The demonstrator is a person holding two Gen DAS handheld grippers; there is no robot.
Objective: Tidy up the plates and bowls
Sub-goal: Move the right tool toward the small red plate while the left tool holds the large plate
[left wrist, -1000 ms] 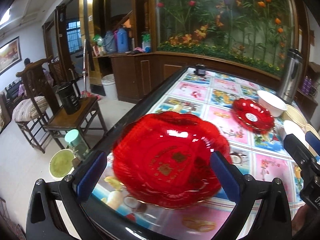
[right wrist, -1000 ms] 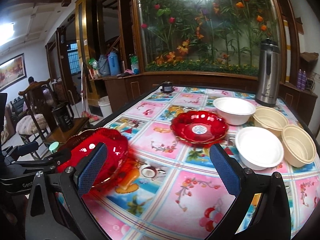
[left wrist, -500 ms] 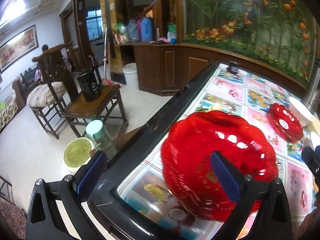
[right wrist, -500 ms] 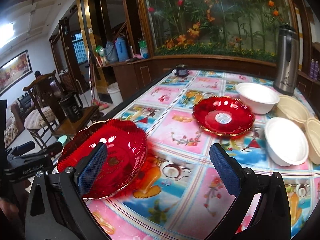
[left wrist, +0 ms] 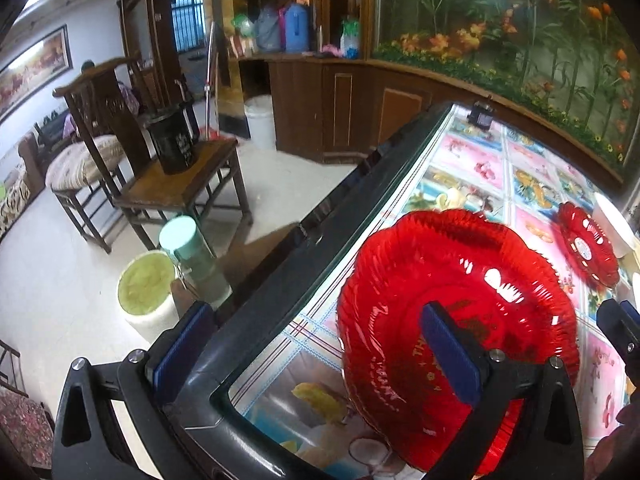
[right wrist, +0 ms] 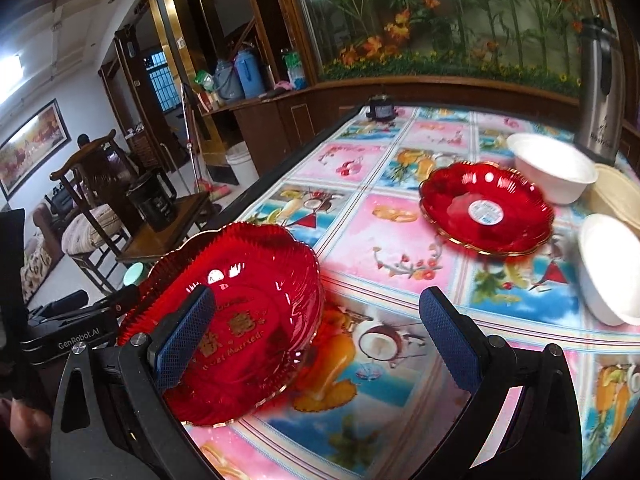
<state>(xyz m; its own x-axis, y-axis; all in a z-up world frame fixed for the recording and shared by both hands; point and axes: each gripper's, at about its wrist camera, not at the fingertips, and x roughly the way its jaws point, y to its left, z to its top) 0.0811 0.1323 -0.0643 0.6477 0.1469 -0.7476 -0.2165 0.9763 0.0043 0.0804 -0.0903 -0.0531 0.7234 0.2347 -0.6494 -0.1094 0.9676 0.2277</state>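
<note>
My left tongs point(left wrist: 316, 354) stand wide with nothing between them; their right blue pad overlaps the large red scalloped glass plate with gold lettering point(left wrist: 456, 332), while the left pad hangs out past the dark edge of the surface point(left wrist: 280, 280), over the floor. That plate lies near the left front corner of the surface and, from my right camera, looks tilted with its left rim raised point(right wrist: 236, 312); I cannot tell whether the left tongs touch it.

My right tongs point(right wrist: 316, 336) also stand wide and hold nothing. Their left pad overlaps the lettered plate's near half, and the right pad hovers over bare cloth.

The plate is ribbed, glossy and translucent, with a thin gold rim. A smaller red fluted glass plate with a white round sticker point(right wrist: 486, 212) sits further in, toward the right edge. Just beyond it stands a white smooth bowl point(right wrist: 552, 168); another white bowl point(right wrist: 608, 268) lies at the right edge, blurred. The surface wears a shiny cloth of pink and blue fruit squares.
</note>
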